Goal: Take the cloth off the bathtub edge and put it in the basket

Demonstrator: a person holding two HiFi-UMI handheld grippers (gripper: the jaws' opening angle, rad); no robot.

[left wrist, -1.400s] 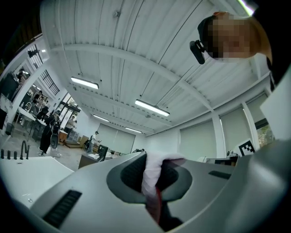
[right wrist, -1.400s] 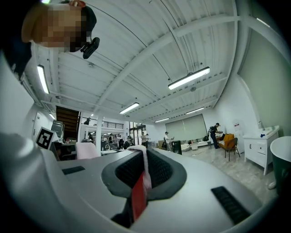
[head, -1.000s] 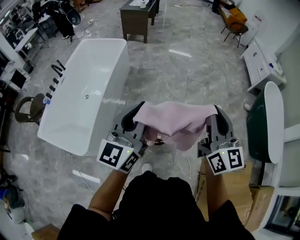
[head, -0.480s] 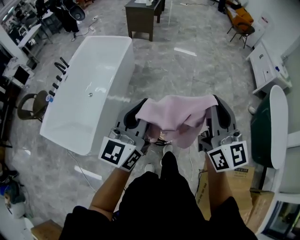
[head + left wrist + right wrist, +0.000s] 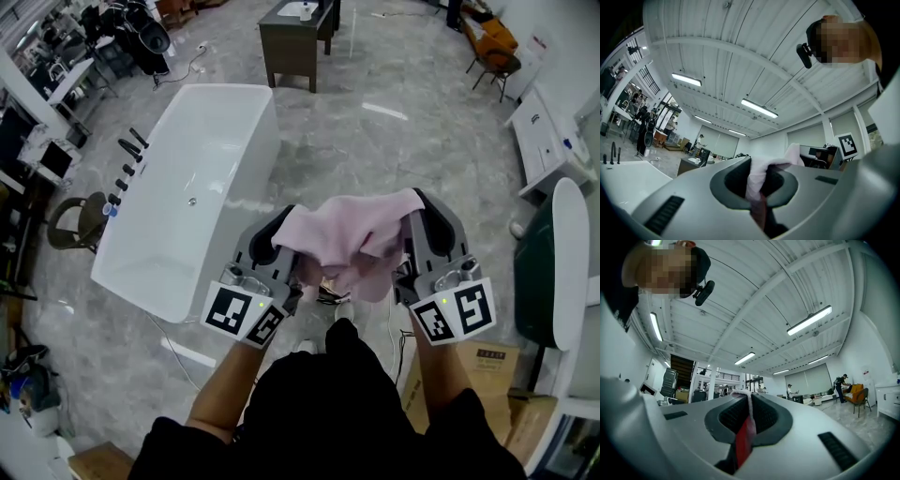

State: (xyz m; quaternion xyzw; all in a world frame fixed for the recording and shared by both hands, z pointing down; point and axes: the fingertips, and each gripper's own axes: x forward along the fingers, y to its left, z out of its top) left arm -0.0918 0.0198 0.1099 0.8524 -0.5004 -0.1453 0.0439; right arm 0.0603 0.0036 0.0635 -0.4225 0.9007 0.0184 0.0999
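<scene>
- Both grippers have drawn a little closer since the earlier frames, so the soft pink cloth (image 5: 352, 234) sags and bunches more between them.
- Left gripper (image 5: 279, 225): jaws clamped narrow on one pink corner, a fold standing up between them.
- Right gripper (image 5: 419, 203): jaws likewise pinched on a thin edge of the cloth.
- Cloth hangs in the air over the grey marble floor (image 5: 394, 141), beside the white oval bathtub (image 5: 246, 202) and well clear of its edge.
- Judgement: the lift-off step is done and the carry is under way.
- No basket shows in any view, so it has yet to be found before release.
</scene>
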